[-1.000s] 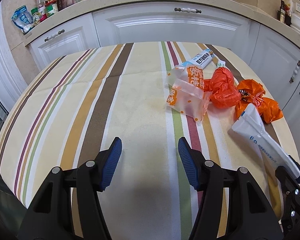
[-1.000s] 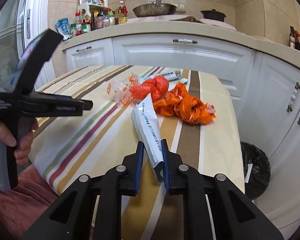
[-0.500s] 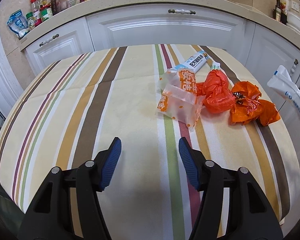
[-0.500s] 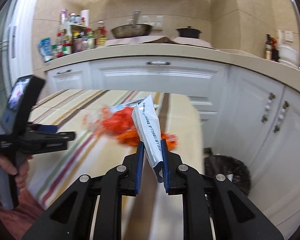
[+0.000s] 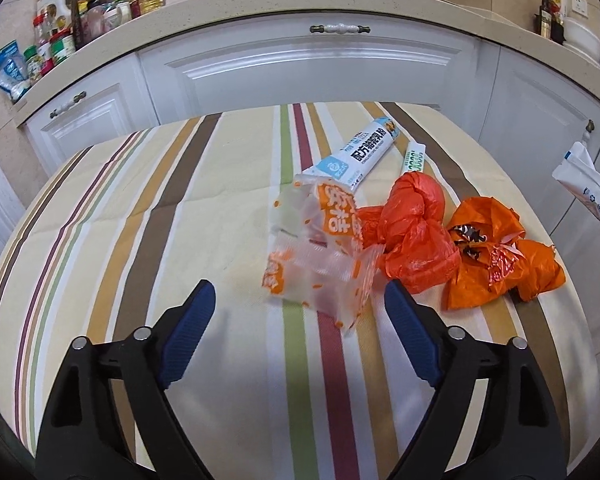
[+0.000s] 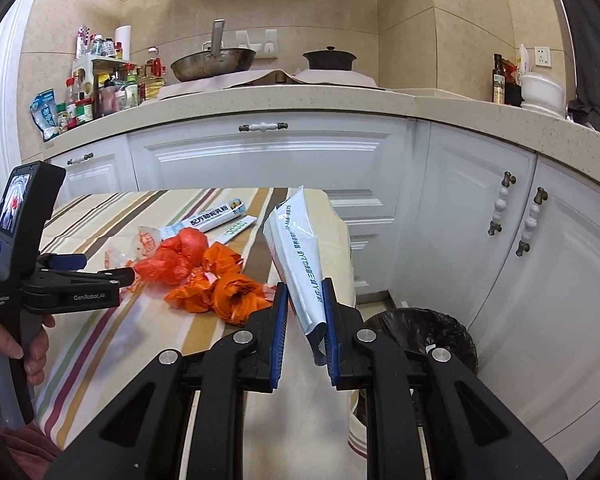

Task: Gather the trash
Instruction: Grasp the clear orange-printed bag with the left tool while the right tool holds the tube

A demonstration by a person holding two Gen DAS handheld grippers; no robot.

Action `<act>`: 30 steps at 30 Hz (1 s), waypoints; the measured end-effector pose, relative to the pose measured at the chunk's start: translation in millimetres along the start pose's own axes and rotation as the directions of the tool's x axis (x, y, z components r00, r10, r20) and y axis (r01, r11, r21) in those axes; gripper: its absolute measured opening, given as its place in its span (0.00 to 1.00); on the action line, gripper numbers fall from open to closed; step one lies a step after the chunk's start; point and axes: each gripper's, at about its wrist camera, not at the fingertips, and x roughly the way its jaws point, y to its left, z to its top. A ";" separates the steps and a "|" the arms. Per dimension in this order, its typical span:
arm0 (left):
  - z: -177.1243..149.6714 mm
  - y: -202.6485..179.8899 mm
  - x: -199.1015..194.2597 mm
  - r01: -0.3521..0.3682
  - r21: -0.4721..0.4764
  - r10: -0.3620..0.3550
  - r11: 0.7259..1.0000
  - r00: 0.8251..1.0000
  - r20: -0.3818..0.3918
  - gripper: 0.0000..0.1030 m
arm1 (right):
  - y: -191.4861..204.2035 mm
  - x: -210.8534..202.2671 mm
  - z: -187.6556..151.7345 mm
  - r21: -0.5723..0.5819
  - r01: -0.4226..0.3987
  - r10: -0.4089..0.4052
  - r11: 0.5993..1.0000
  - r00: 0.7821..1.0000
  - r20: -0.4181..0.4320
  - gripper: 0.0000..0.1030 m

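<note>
My right gripper (image 6: 305, 314) is shut on a white tube-shaped wrapper (image 6: 300, 256), held above the table's right edge; the wrapper also shows at the right of the left wrist view (image 5: 588, 196). My left gripper (image 5: 298, 308) is open and empty, just in front of a clear plastic bag with orange print (image 5: 320, 256). Beyond it lie a red plastic bag (image 5: 412, 232), an orange plastic bag (image 5: 496, 256), a white and blue tube wrapper (image 5: 360, 152) and a small green-print sachet (image 5: 414, 160). A black-lined trash bin (image 6: 424, 332) stands on the floor right of the table.
The table has a striped cloth (image 5: 140, 220). White cabinets (image 6: 268, 160) and a countertop (image 6: 300, 100) with a wok, a pot, bottles and jars stand behind it. My left gripper shows in the right wrist view (image 6: 72, 276).
My right gripper has lifted the white wrapper off the table and swung it right, towards the bin side. My left gripper has moved forward, closer to the clear bag.
</note>
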 end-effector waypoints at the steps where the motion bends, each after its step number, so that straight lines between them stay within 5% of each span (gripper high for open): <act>1: 0.9 -1.9 2.5 -0.004 0.009 0.004 1.000 1.000 0.001 0.83 | -1.8 2.0 -0.2 0.005 0.002 -0.002 1.000 1.000 -0.005 0.17; 7: 3.9 0.0 15.9 0.001 0.004 -0.001 1.000 1.000 -0.025 0.78 | -7.1 6.8 0.5 0.018 0.000 0.001 1.000 1.000 -0.019 0.17; 16: -0.8 5.1 22.9 0.065 0.000 -0.065 0.998 0.996 -0.067 0.28 | -8.7 9.9 0.2 0.023 -0.004 0.004 1.000 1.000 -0.029 0.17; 30: -6.6 15.6 5.7 0.047 -0.004 -0.047 0.999 0.998 -0.034 0.23 | -8.0 9.1 -0.1 0.023 0.001 0.000 1.000 1.000 -0.022 0.17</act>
